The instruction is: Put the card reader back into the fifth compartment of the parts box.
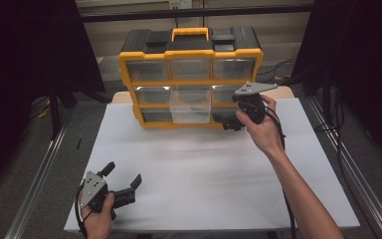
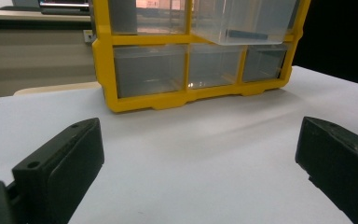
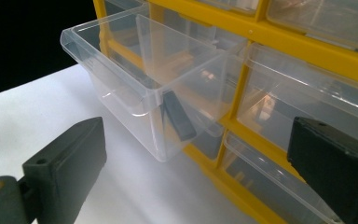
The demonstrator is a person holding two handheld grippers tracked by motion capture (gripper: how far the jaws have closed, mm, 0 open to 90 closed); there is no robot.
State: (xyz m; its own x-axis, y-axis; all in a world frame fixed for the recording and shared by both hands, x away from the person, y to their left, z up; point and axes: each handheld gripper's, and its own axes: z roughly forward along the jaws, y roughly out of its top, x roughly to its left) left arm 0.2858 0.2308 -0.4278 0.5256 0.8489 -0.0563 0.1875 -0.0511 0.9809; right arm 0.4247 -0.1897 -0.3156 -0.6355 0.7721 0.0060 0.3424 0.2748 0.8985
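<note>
**Open drawer: snag and tip risk**

Right gripper [image 1: 235, 121]: black two-jaw tool, jaws spread, grasping nothing, held just right of the pulled-out clear plastic drawer [image 3: 154, 88]. Contents: one small black flat piece [image 3: 178, 115]. Drawer sits in the middle row of the yellow-framed organiser cabinet [image 1: 124, 74], far centre. Risk, judged: a skewed push could jam it or shift the cabinet. Left gripper [image 1: 122, 188]: near left, spread, idle.

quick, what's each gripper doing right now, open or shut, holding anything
Left gripper: open, empty, low over the white table.
Right gripper: open, empty, by the pulled-out clear drawer of the yellow organizer.
</note>
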